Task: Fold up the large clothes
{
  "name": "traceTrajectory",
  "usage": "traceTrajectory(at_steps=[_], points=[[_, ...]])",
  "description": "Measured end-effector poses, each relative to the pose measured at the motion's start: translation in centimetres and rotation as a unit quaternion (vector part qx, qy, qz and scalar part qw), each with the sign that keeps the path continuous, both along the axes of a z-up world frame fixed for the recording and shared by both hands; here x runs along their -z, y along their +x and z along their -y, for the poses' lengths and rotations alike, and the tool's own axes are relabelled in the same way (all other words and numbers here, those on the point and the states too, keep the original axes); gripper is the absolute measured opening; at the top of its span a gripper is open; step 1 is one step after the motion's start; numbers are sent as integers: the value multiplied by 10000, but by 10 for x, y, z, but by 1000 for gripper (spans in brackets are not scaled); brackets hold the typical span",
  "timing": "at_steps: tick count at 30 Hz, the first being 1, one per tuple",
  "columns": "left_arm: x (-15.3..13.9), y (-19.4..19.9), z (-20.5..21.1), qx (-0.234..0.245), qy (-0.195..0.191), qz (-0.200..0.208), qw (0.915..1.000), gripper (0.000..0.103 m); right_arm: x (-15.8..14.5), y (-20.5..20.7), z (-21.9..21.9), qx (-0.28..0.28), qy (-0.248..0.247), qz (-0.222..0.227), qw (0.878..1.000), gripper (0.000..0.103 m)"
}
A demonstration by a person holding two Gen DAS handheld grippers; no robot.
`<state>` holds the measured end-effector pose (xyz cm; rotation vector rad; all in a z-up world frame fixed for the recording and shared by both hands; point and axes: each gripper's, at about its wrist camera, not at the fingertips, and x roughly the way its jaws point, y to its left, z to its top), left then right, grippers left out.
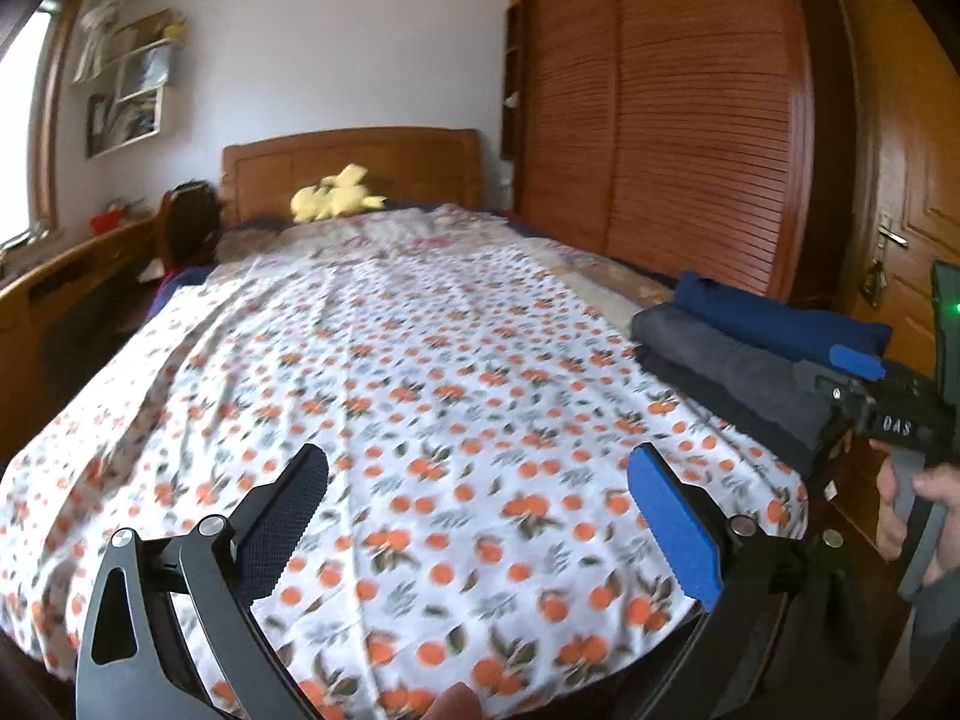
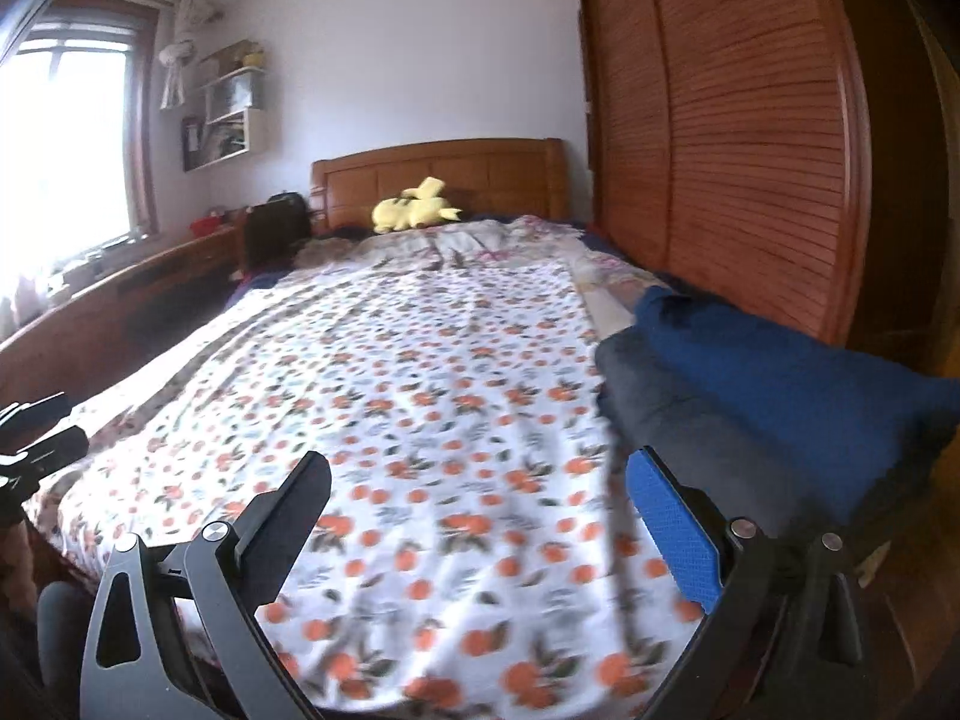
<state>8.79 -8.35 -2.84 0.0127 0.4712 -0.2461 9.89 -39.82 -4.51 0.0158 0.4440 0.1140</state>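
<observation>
A large white cloth printed with oranges lies spread flat over the bed; it also shows in the right wrist view. My left gripper is open and empty, held above the cloth's near edge. My right gripper is open and empty above the near right part of the cloth. The right gripper also shows at the right edge of the left wrist view, beside the stack of folded clothes. The left gripper's tips show at the left edge of the right wrist view.
A stack of folded dark grey and blue clothes sits on the bed's right side. A yellow plush toy lies by the wooden headboard. A wardrobe stands right, a desk left.
</observation>
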Motion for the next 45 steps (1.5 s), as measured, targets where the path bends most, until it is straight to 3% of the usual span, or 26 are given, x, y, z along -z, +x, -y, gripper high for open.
traceTrajectory(at_steps=[6, 17, 20, 28, 45], points=[[10, -17, -52, -479, -266, -58, 9985, 101, 12, -16, -53, -336, 39, 26, 9994, 95], [-18, -62, -104, -1255, -88, 330, 9915, 101, -8, -50, -107, -795, 192, 476, 9955, 95], [-29, -76, -108, -1425, 110, 457, 9887, 101, -16, -56, -112, -824, 259, 583, 9946, 95], [-48, -108, -114, -1656, 90, 617, 9842, 101, -34, -72, -125, -1021, 293, 783, 9913, 95], [-43, -113, -111, -1628, 70, 624, 9847, 101, -31, -76, -126, -1070, 364, 751, 9908, 95]])
